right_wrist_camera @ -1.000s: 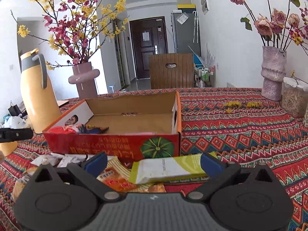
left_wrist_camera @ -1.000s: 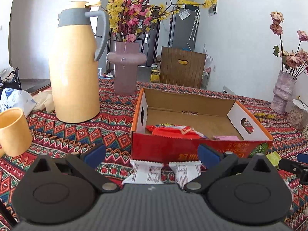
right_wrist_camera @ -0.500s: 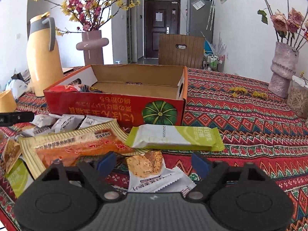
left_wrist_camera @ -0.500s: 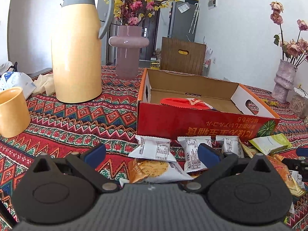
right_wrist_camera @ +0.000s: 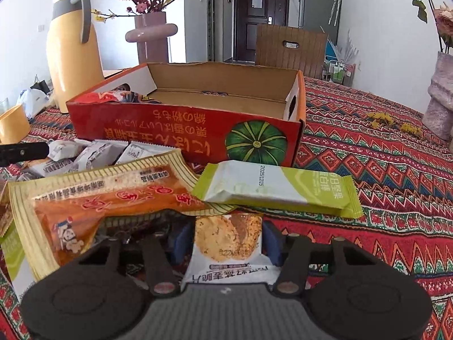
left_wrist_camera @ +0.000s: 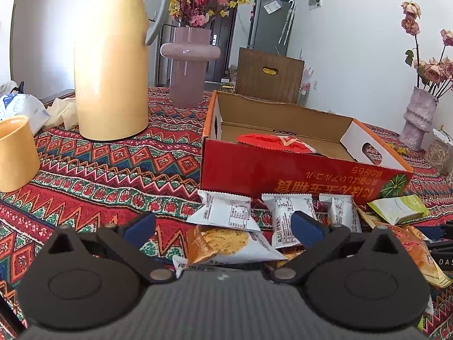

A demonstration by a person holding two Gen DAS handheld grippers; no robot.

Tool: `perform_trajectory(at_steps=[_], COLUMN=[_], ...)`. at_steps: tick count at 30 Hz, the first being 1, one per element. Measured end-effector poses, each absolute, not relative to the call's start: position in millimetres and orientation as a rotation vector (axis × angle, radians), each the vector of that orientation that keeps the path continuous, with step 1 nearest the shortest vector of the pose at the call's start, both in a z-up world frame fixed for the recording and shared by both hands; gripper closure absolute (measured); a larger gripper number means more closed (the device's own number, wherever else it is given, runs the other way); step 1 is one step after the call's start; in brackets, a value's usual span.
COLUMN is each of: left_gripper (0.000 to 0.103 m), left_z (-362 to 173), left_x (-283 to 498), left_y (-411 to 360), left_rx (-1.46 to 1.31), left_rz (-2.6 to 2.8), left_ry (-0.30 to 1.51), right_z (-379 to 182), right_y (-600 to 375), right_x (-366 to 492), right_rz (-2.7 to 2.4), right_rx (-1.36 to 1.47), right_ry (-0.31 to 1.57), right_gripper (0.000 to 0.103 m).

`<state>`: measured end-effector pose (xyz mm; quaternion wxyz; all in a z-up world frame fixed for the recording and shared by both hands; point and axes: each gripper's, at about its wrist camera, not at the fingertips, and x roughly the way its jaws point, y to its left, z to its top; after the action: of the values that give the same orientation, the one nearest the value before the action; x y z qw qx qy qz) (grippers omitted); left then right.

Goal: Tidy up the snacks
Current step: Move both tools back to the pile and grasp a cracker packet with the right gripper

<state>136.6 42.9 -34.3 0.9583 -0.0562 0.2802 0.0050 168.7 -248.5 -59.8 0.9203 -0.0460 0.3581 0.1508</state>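
While the right claw [right_wrist_camera: 226, 243] has just been closing, its blue pads now sit against both sides of a cracker packet [right_wrist_camera: 228, 240] lying on the desk [right_wrist_camera: 368, 170], so the pick-up step looks in hand; lifting it clear and over the near wall of the red box [right_wrist_camera: 184, 130] would come next. Tilted downward, the left claw [left_wrist_camera: 223, 223] hovers wide open over another cracker packet [left_wrist_camera: 223, 243], gripping nothing. Just beyond lie a green bar [right_wrist_camera: 283, 189] and white packets [left_wrist_camera: 288, 206], touching the box front, with a red packet [left_wrist_camera: 271, 141] already inside.
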Motion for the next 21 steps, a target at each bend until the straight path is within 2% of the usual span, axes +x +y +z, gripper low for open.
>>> perform_trajectory(at_steps=[2, 5, 21], left_gripper=[0.000, 0.000, 0.000], left_z=[-34.4, -34.9, -14.3], left_x=[137.0, 137.3, 120.2], left_y=[43.3, 43.0, 49.5], left_rx=[-0.116, -0.115, -0.074], left_rz=[0.012, 0.017, 0.024], left_ry=[0.570, 0.574, 0.619], right_z=[-60.1, -60.5, -35.3], right_y=[-248.6, -248.9, -278.2], right_x=[166.9, 163.6, 122.7], right_rz=[0.308, 0.300, 0.220], right_rx=[-0.086, -0.067, 0.140], right_ry=[0.726, 0.706, 0.487], right_gripper=[0.058, 0.061, 0.061])
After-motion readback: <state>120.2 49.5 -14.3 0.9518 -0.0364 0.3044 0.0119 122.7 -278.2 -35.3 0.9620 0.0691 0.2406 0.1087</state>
